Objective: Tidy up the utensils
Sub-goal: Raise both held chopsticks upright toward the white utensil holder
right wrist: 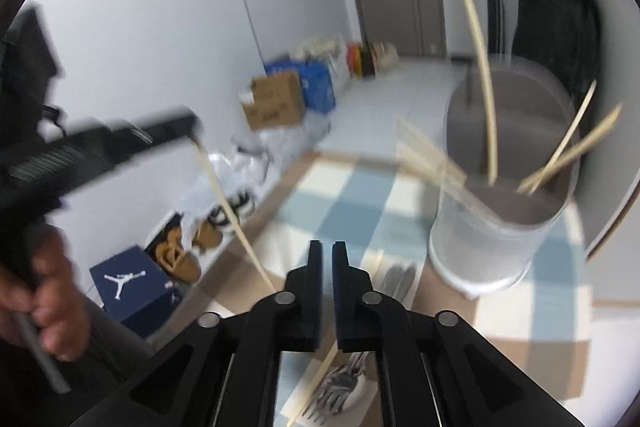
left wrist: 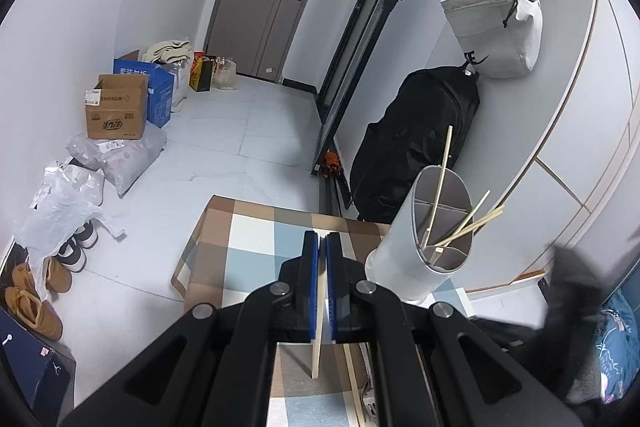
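Observation:
A white cylindrical utensil holder point(left wrist: 416, 247) with inner dividers stands on a checkered tablecloth point(left wrist: 256, 239), with several wooden chopsticks point(left wrist: 472, 221) leaning in it. It also shows in the right wrist view point(right wrist: 492, 243). My left gripper point(left wrist: 323, 243) is shut on a wooden chopstick point(left wrist: 318, 343) that hangs down below the jaws, left of the holder. In the right wrist view that gripper point(right wrist: 192, 125) shows with its chopstick point(right wrist: 236, 219). My right gripper point(right wrist: 327, 251) is shut and empty, left of the holder. Forks point(right wrist: 340, 387) and spoons point(right wrist: 396, 277) lie below it.
Another chopstick point(left wrist: 354, 383) lies on the cloth under my left gripper. A black bag point(left wrist: 416, 143) and a white bag point(left wrist: 496, 27) hang behind the holder. Cardboard boxes point(left wrist: 118, 107), plastic bags and shoes point(left wrist: 36, 291) line the floor at left.

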